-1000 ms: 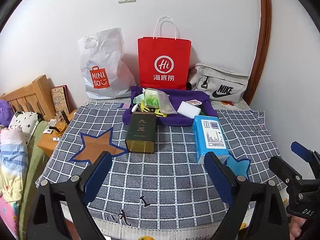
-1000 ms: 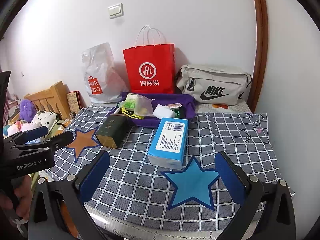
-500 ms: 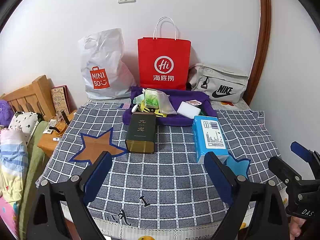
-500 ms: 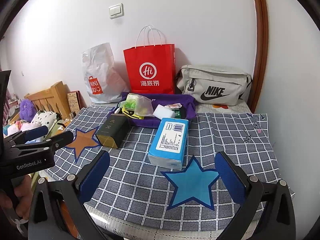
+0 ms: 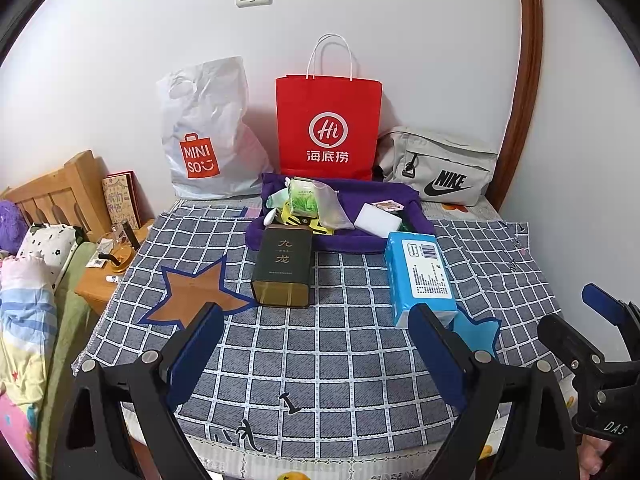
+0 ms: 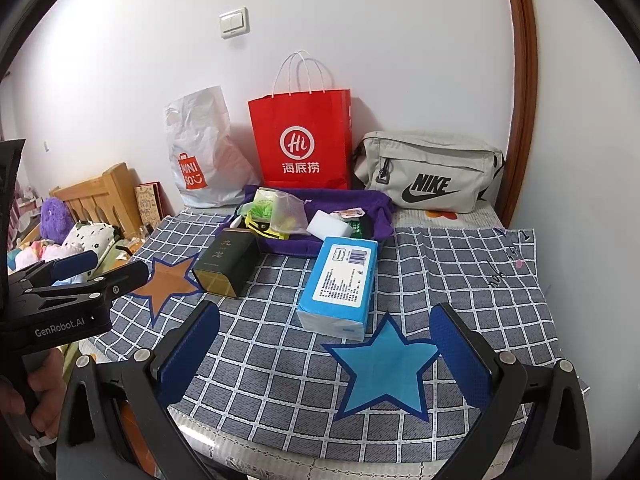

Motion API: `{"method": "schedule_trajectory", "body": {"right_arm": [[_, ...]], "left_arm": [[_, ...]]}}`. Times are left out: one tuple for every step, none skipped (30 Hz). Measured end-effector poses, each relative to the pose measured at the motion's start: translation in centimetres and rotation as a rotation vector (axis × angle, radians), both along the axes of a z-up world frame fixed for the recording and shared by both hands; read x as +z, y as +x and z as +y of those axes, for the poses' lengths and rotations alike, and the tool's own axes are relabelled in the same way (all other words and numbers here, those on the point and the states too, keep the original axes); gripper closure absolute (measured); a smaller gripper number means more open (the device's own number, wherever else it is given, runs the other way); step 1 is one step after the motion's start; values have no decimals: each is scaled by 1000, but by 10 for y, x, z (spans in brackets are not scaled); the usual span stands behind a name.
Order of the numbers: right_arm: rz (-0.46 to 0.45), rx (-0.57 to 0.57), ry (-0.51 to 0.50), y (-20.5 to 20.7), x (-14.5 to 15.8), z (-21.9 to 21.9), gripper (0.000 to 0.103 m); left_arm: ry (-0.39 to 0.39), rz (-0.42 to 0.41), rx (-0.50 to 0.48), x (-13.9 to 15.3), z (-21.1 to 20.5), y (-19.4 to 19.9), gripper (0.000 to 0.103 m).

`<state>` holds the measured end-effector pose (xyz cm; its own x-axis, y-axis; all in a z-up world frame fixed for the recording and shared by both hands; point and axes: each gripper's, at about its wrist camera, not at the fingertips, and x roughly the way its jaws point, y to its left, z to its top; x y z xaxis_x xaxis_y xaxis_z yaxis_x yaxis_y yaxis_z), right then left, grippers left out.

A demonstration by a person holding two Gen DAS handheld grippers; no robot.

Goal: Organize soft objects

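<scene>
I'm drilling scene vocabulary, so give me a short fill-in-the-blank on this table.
1. The tissue pack lies just behind the ___ star.
2. The dark tin lies beside the ___ star.
3. The bag between the Miniso bag and the Nike pouch is ___.
4. Both grippers are ___.

Missing words: blue; orange; red; open

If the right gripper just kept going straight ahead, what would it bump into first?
Probably the blue tissue pack. It lies just beyond the open right gripper, between its fingers' lines, past the blue star. Height above the cloth is unclear.
</scene>
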<state>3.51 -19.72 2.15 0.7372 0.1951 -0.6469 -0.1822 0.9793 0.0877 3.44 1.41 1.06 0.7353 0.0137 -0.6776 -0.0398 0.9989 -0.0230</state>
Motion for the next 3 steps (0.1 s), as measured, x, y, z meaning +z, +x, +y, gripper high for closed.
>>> {"method": "schedule_trajectory", "body": {"right_arm": [[1,2,-1,1,0,0,0],[3,5,-1,3,0,0,0],[5,7,-1,4,0,0,0]], "left_arm": [[1,-2,-1,1,1,0,10],[5,-6,-3,1,0,0,9],[11,-6,-3,0,0,1,9]]}}
